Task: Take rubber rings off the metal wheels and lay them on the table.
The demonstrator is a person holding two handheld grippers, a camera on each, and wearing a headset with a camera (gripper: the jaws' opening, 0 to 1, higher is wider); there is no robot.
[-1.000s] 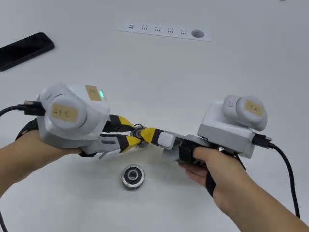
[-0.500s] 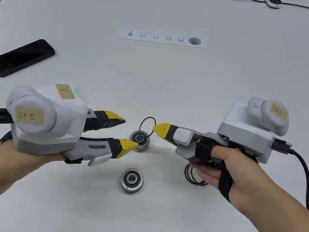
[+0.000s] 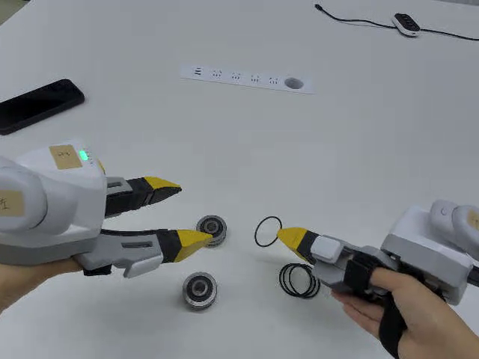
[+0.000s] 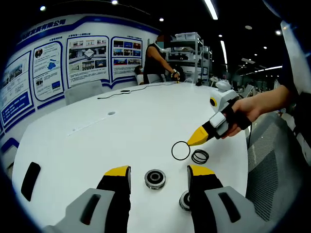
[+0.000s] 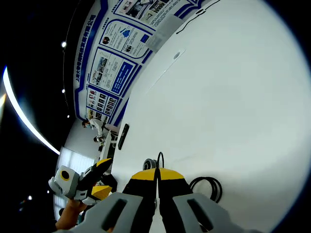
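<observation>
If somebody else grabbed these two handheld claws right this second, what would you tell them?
Left gripper: open and holding nothing, with one metal wheel on the table just past its tips.
Right gripper: shut on one rubber ring, which hangs off its tips.
Done: a small pile of rings lies on the table beside the right gripper.
Left: lay the held ring down. The second wheel, nearer the person, has a dark rim and probably needs its ring pulled off; check both wheels.
</observation>
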